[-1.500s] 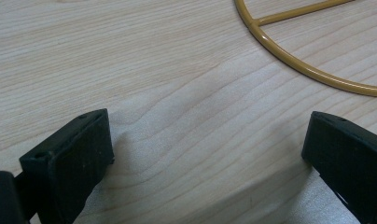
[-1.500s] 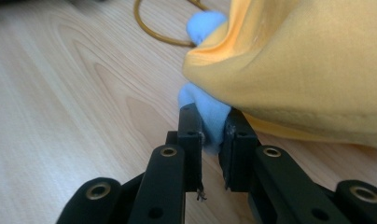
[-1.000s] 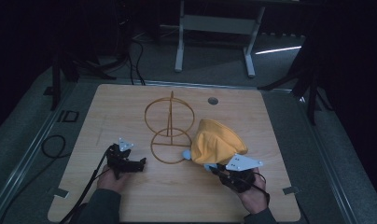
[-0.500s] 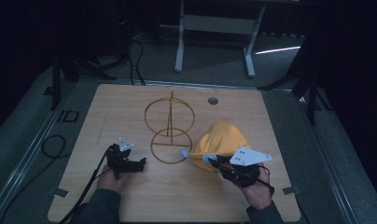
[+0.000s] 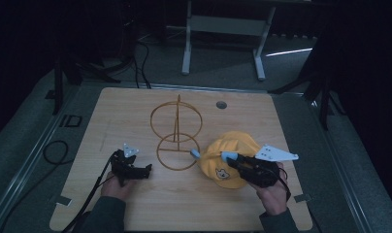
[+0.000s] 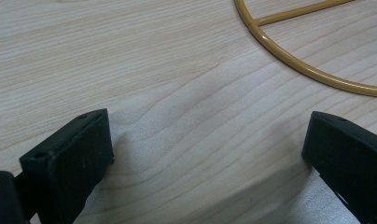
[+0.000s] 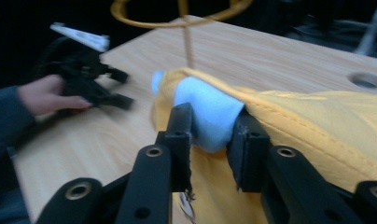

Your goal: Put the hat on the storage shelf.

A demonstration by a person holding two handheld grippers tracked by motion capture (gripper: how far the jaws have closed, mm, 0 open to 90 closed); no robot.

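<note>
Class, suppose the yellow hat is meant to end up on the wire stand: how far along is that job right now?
Done: the right gripper has its jaws shut on a light blue part of the yellow hat. In hand: the hat is held beside the base ring of the wire stand. Left: the stand's upper ring is bare, so the hat still needs hanging. The left gripper rests open on the table, holding nothing.

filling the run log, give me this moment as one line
right gripper: shut on blue tab of yellow hat | left gripper: open, idle on table | wire stand: bare
</note>
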